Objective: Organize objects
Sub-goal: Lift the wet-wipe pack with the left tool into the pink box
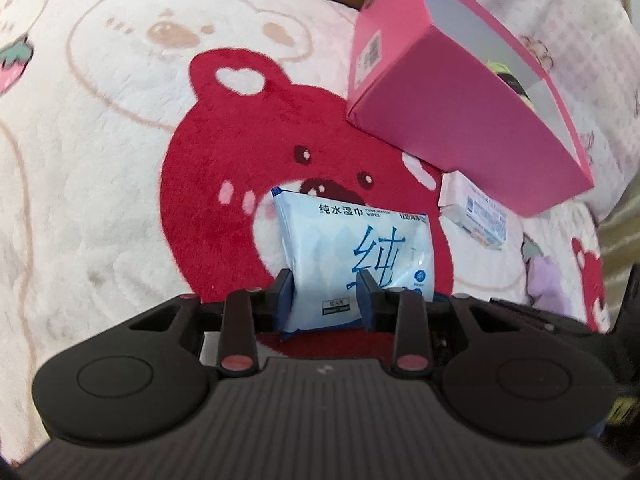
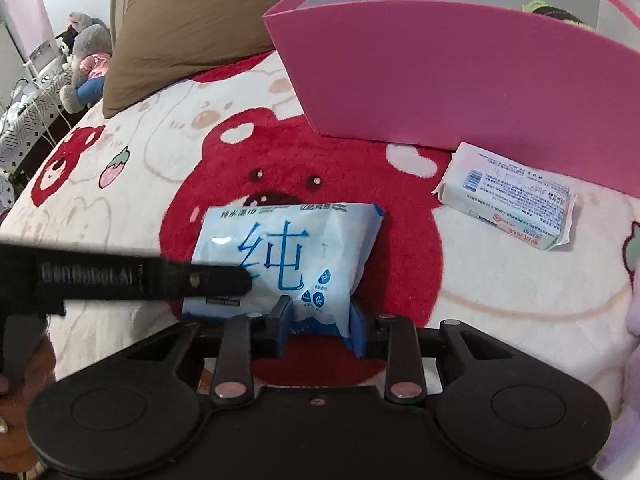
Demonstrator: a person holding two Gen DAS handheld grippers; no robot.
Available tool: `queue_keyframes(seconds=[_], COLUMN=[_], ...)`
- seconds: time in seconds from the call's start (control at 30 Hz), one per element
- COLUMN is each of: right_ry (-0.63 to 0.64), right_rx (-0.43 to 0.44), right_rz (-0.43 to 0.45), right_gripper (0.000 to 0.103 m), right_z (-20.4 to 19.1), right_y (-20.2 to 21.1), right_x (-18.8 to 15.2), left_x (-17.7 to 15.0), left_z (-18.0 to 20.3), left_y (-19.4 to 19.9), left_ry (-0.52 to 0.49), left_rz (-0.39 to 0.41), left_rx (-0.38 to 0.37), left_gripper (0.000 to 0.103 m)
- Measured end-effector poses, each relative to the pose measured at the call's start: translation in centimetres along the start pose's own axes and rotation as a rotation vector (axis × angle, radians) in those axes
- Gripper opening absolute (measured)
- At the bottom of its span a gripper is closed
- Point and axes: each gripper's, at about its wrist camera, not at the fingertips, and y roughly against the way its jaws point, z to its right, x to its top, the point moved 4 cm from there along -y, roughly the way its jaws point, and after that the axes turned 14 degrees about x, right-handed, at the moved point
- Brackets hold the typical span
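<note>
Both grippers pinch same wipes pack [image 1: 352,256], near edge, on bear blanket [image 1: 100,200]. Left gripper [image 1: 326,296] clamps pack's left-hand part; right gripper [image 2: 320,320] clamps right-hand corner. Pack's long axis runs crosswise to both. Pink box [image 2: 460,76] sits open just beyond, up and right; right hand nearer it. Small white packet [image 2: 508,196] lies at box's foot, beside likely path. Brown pillow [image 2: 192,20] far left.

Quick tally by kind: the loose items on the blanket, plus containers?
Wet wipes pack, blue and white, pinched by both the left gripper and right gripper: 1
Small white printed packet lying beside the box: 1
Pink open box: 1
Total: 3
</note>
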Motion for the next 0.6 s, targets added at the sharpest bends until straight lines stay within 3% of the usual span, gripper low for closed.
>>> queue_keyframes(seconds=[0.17,0.6], right_ry=[0.034,0.07], right_rx=[-0.024,-0.072], right_rz=[0.013,0.063], right_gripper=[0.034,0.034], right_z=[-0.6,-1.3], right_y=[0.1,4.8], right_x=[-0.3,0.8], left_x=[-0.4,-0.1], left_z=[0.9,4.4], left_y=[0.8,4.4], left_ry=[-0.031,-0.071], left_rz=[0.027,0.066], left_rx=[0.022,-0.027], left_gripper=[0.032,0.032])
